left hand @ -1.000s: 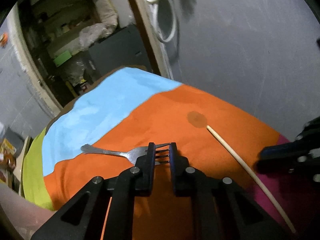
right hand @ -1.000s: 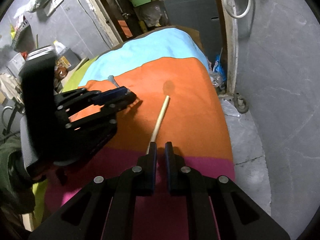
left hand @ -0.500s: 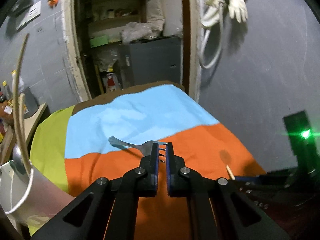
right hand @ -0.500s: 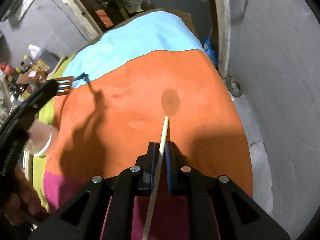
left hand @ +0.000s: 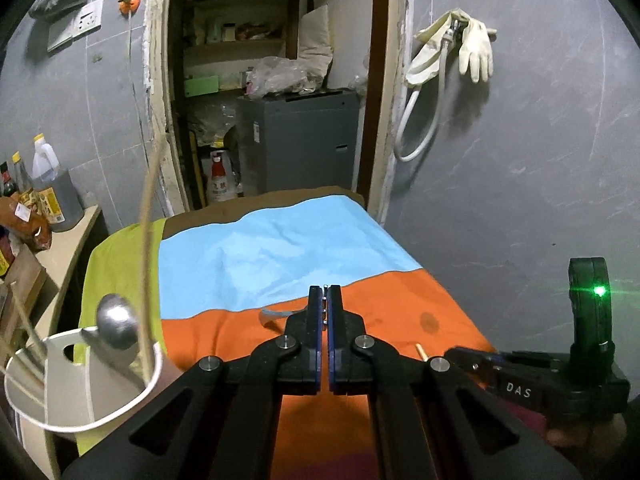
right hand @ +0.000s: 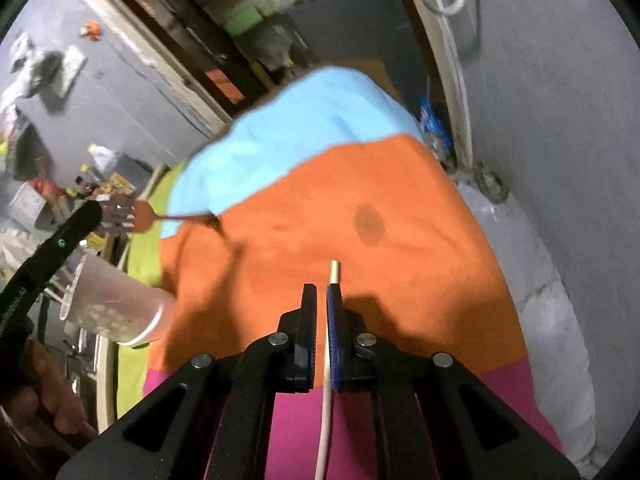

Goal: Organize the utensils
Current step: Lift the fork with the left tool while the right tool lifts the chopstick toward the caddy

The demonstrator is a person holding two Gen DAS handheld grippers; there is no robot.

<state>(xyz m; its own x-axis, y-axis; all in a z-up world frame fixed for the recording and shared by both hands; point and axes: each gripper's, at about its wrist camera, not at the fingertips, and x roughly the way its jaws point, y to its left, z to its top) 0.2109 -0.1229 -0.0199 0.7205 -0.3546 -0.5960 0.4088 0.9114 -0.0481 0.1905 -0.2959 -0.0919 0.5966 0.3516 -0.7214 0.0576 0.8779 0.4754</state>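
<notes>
With both pairs of tongs closed, each is clamped on one utensil. Left gripper [left hand: 324, 300]: jaws together on the tine end of a metal fork [right hand: 136, 214], pads pinching the tines. Fork is off the cloth, long axis roughly level, handle [left hand: 280, 314] sticking out sideways to the left of the fingers in the left wrist view. In the right wrist view the same fork hangs above the left part of the table, over the seam where the orange and blue bands meet, casting a shadow on the orange.

Right gripper [right hand: 321, 300]: jaws closed on a pale wooden chopstick [right hand: 325, 372]. Stick runs along the fingers, tip [right hand: 334, 272] poking out just past the fingertips toward the far edge, rest trailing back under the gripper. Whether its tip touches the cloth, cannot tell.

White utensil holder [left hand: 64, 384] sits near the table's left edge, on the lime band; it holds a metal spoon [left hand: 116, 322] bowl-up and several thin sticks [left hand: 148, 248].

Table [left hand: 400, 312] is covered by a cloth in lime, blue, orange and magenta bands, with a dark round stain [right hand: 370, 222] on the orange. Grey walls, open doorway beyond the far edge with cluttered shelves, a pale rubber glove [left hand: 474, 46] and hose on the wall, bottles [left hand: 46, 188] on a side counter at left.
</notes>
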